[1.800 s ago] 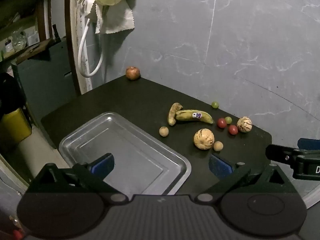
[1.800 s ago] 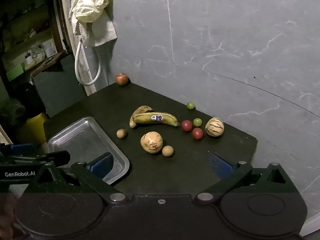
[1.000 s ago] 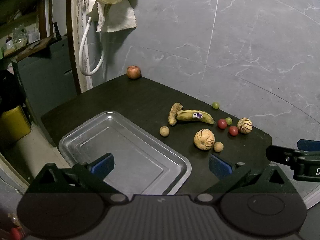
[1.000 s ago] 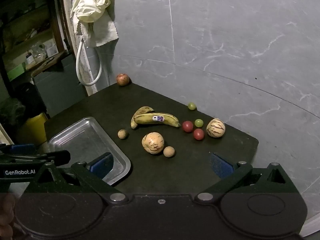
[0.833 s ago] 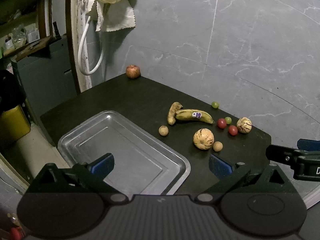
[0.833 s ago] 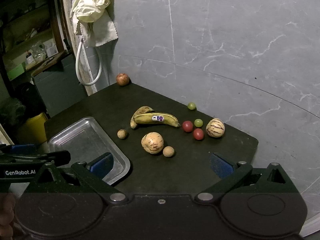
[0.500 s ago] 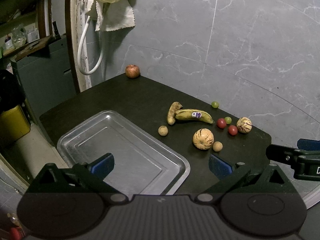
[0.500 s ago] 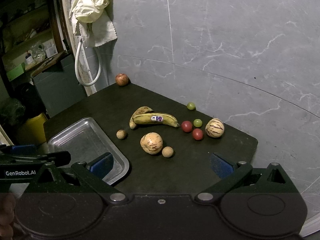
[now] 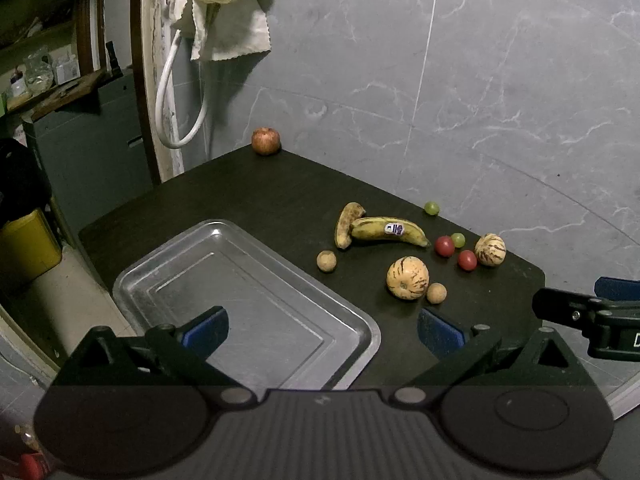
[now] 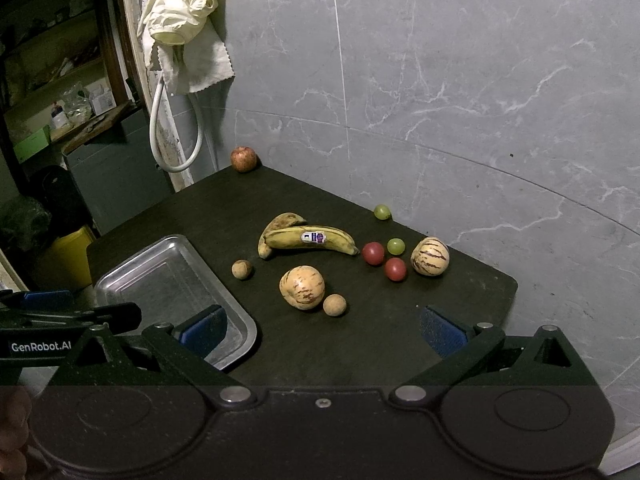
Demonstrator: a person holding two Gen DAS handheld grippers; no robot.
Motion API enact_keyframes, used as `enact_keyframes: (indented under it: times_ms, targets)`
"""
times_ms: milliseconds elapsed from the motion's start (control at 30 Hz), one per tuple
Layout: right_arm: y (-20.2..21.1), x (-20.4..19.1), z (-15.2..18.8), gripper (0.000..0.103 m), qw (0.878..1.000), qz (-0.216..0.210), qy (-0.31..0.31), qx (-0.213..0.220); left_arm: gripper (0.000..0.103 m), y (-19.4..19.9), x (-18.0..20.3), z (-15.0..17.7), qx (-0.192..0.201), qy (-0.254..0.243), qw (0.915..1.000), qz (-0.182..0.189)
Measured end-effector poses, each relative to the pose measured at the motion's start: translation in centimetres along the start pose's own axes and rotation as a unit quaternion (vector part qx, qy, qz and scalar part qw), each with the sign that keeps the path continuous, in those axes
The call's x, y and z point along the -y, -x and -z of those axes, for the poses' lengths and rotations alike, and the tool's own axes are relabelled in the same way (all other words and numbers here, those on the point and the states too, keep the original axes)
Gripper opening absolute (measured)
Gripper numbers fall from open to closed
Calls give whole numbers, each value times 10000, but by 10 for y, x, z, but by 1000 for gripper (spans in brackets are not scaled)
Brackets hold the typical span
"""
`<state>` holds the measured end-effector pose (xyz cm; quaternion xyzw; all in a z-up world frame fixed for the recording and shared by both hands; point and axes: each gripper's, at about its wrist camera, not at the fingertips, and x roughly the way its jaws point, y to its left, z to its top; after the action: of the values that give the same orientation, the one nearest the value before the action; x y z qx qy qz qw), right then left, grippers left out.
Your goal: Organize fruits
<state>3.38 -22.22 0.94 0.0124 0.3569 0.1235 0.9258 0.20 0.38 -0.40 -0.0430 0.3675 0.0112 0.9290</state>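
A metal tray [image 9: 168, 280] lies empty at the near left of the dark table [image 9: 260, 192]; it also shows in the right wrist view [image 10: 132, 280]. Two bananas [image 10: 312, 238], two striped melons [image 10: 302, 288] [image 10: 430, 257], two red tomatoes [image 10: 373, 253], green grapes [image 10: 396, 246], small brown fruits [image 10: 334, 305] and an apple [image 10: 243, 158] lie on the table. My left gripper [image 9: 322, 326] is open and empty above the tray's near right corner. My right gripper [image 10: 322, 326] is open and empty over the table's near edge, short of the fruit.
A grey marble wall [image 10: 440, 80] runs behind the table. A cloth [image 10: 180, 20] and a white hose [image 10: 160, 128] hang at the back left. A yellow bin [image 9: 28, 244] stands on the floor left of the table.
Both views have shifted only slightly; the fruit and tray have not moved, and both grippers stay open.
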Motion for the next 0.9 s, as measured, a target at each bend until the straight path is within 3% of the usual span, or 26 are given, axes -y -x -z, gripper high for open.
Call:
enact_keyframes:
  times_ms: [900]
  targets:
    - [-2, 2, -1, 103, 10000, -10, -5, -3, 103, -5, 2, 2, -34, 3, 10000, -8]
